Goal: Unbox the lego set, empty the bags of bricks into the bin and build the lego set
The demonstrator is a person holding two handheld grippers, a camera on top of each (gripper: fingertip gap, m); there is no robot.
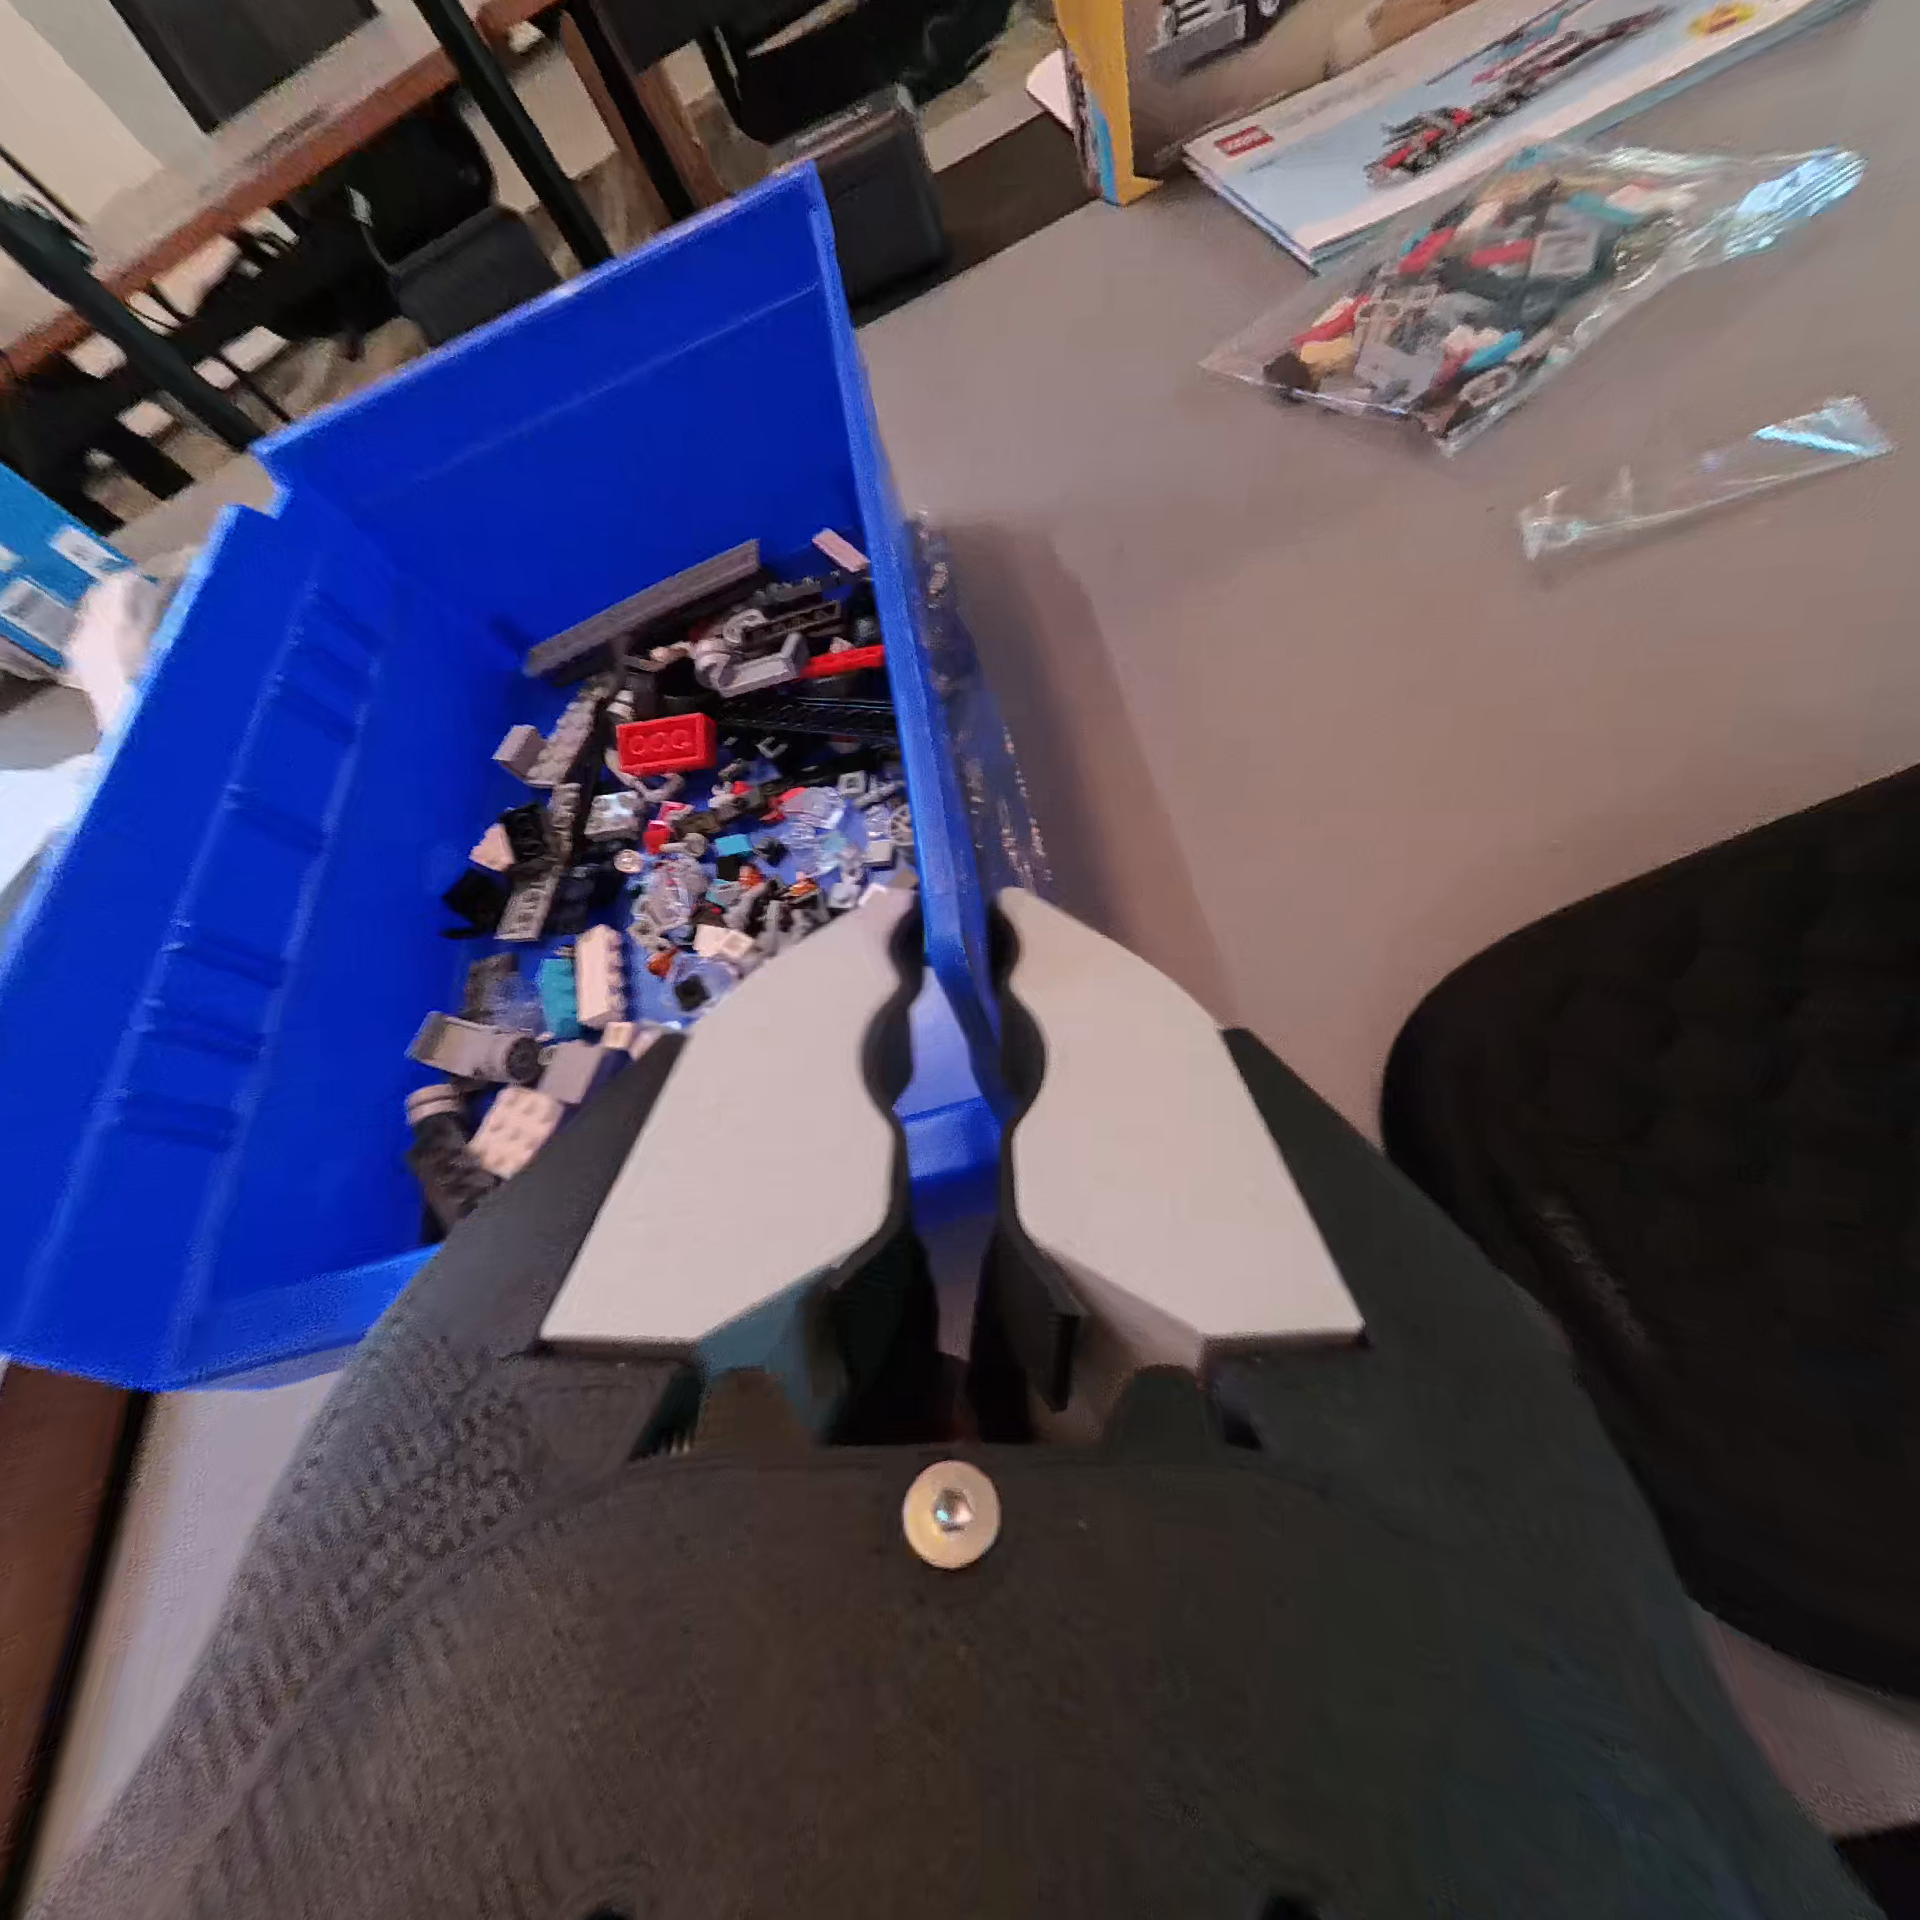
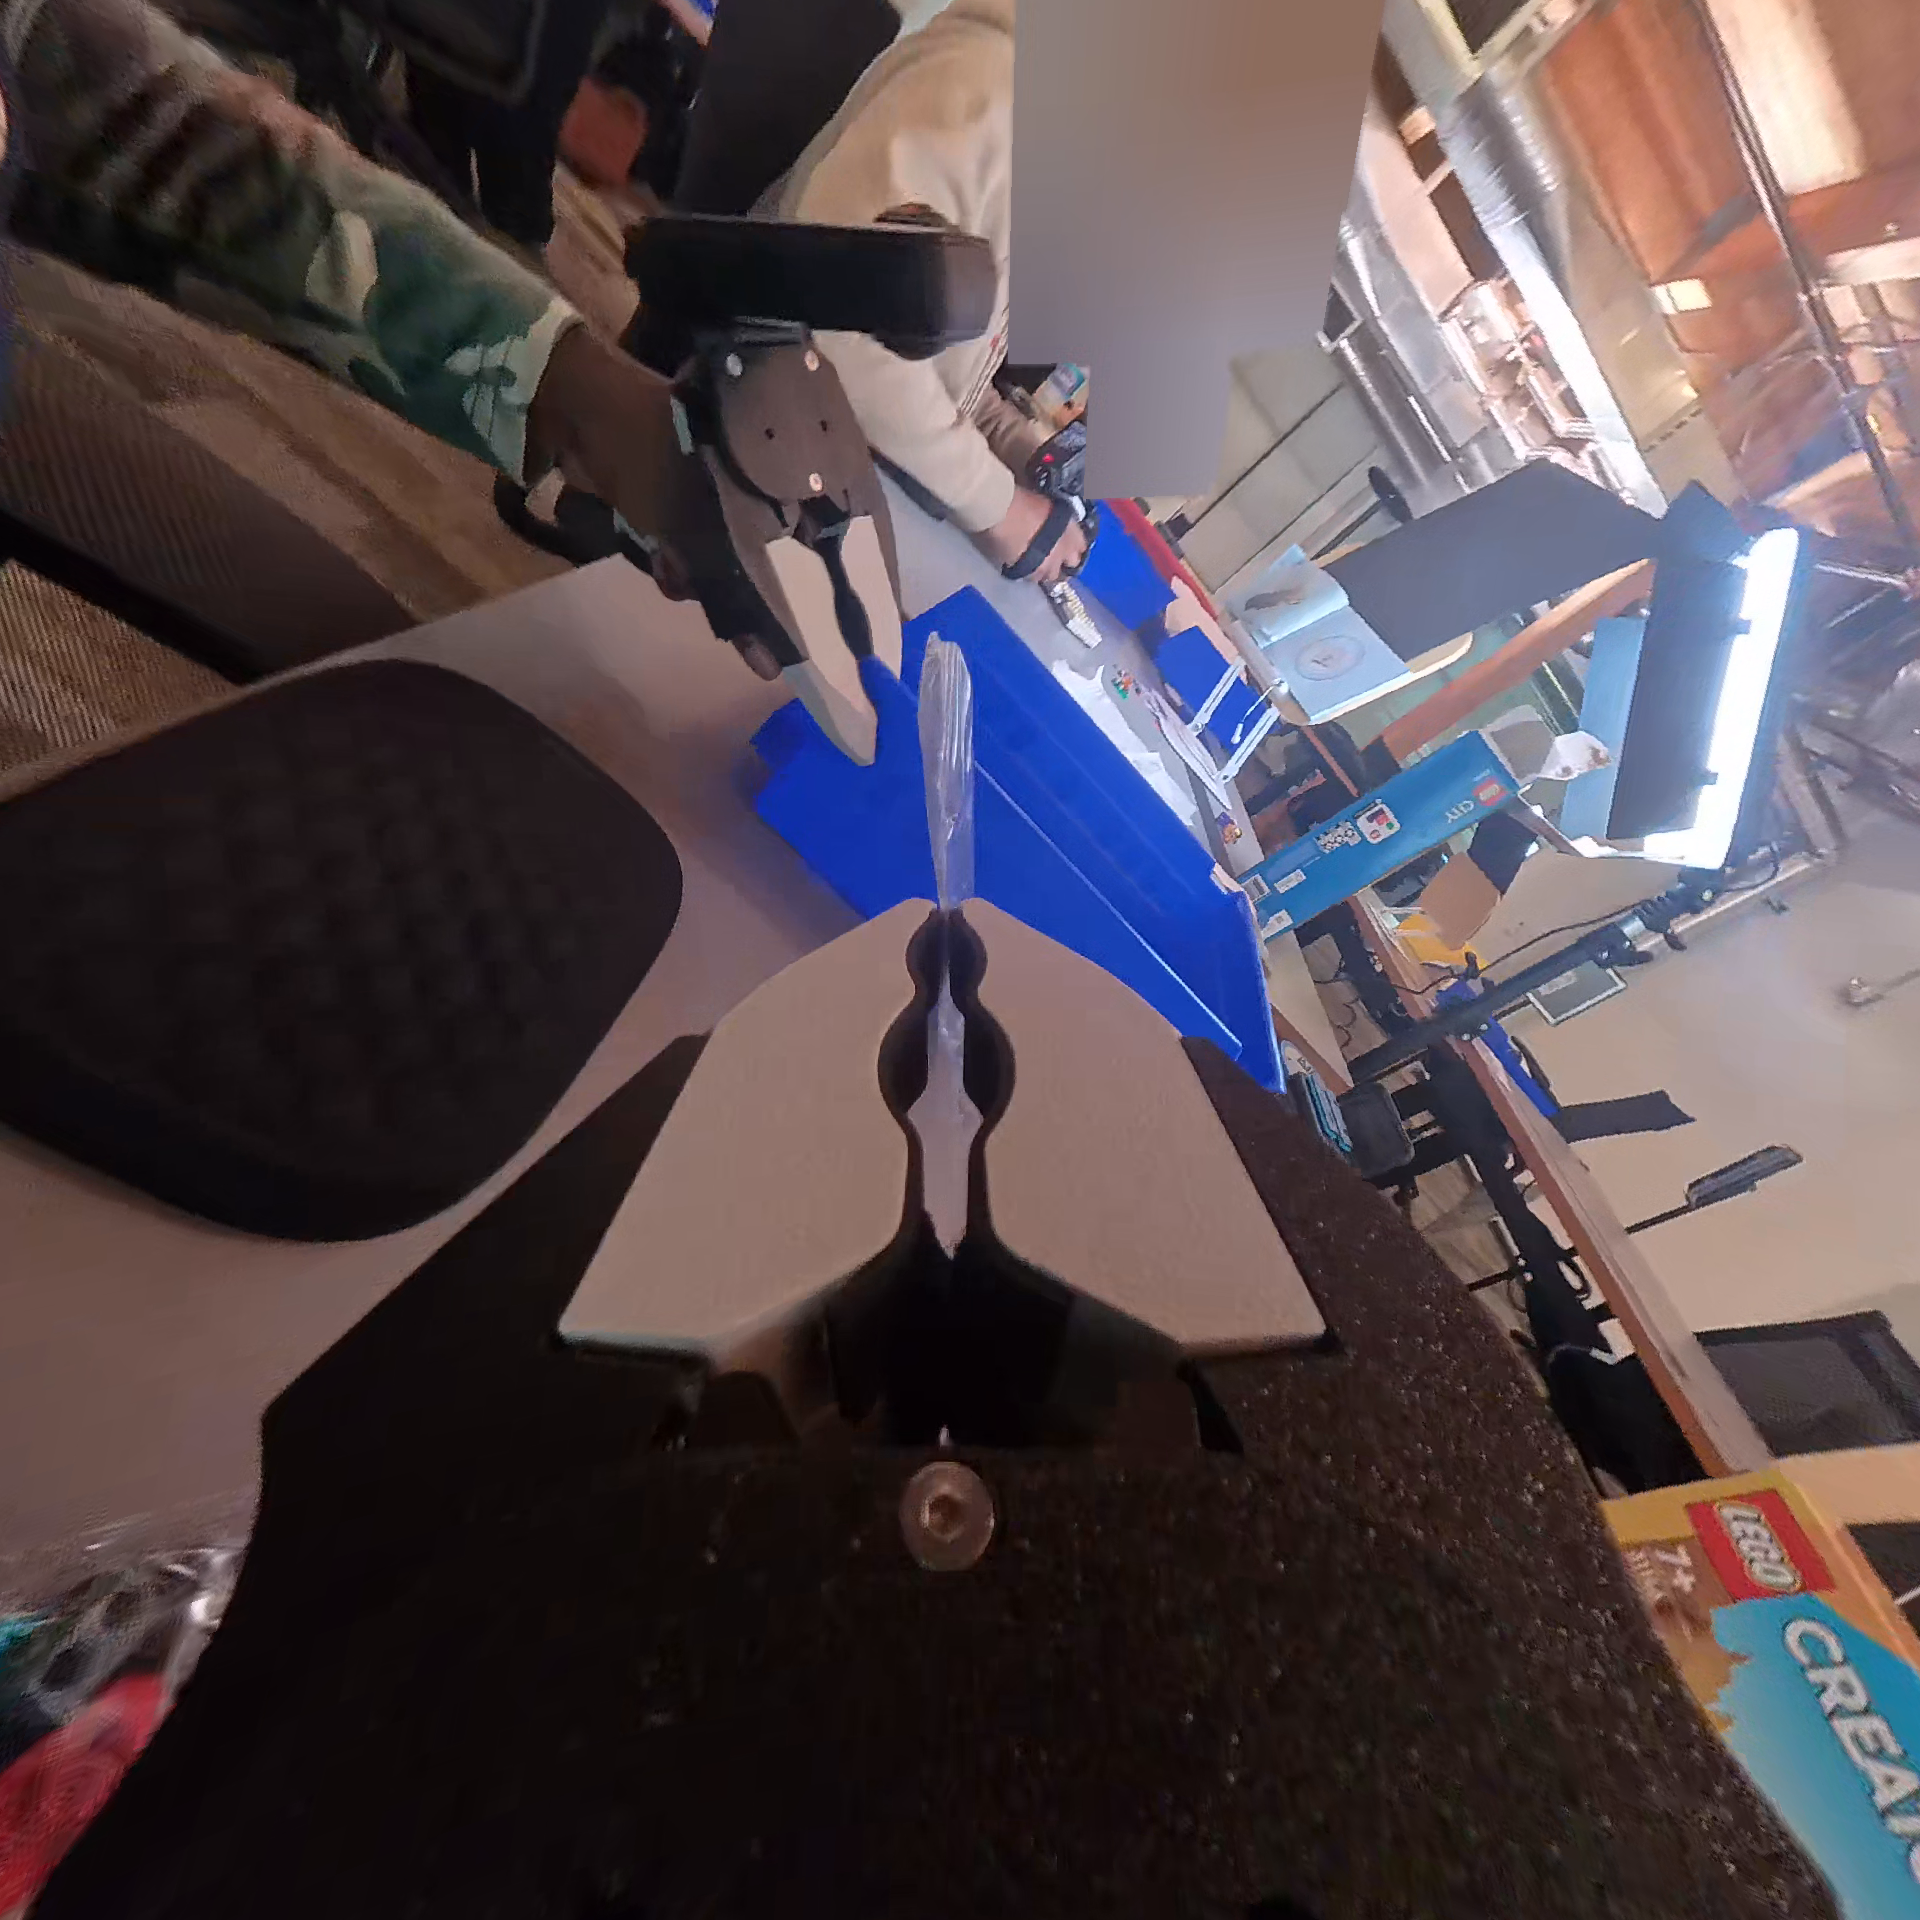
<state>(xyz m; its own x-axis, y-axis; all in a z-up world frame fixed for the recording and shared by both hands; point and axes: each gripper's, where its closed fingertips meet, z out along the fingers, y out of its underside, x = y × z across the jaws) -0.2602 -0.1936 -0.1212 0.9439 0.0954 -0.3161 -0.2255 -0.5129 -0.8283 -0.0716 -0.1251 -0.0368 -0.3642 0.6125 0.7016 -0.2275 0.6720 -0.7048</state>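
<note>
The left gripper angles down over the near right corner of the blue bin, its two fingers straddling and clamped on the bin's right wall. Loose bricks lie heaped inside the bin, which sits on the grey table. The right gripper, rolled sideways, is pinched tight on an empty clear plastic bag that sticks out past its fingertips. An unopened bag of bricks rests on the table near the instruction booklet.

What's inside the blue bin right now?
The blue bin holds a loose pile of bricks: grey, black, white, a red one. The left hand-held gripper, clamped on the bin's wall, covers the near corner, so anything there is hidden.
</note>
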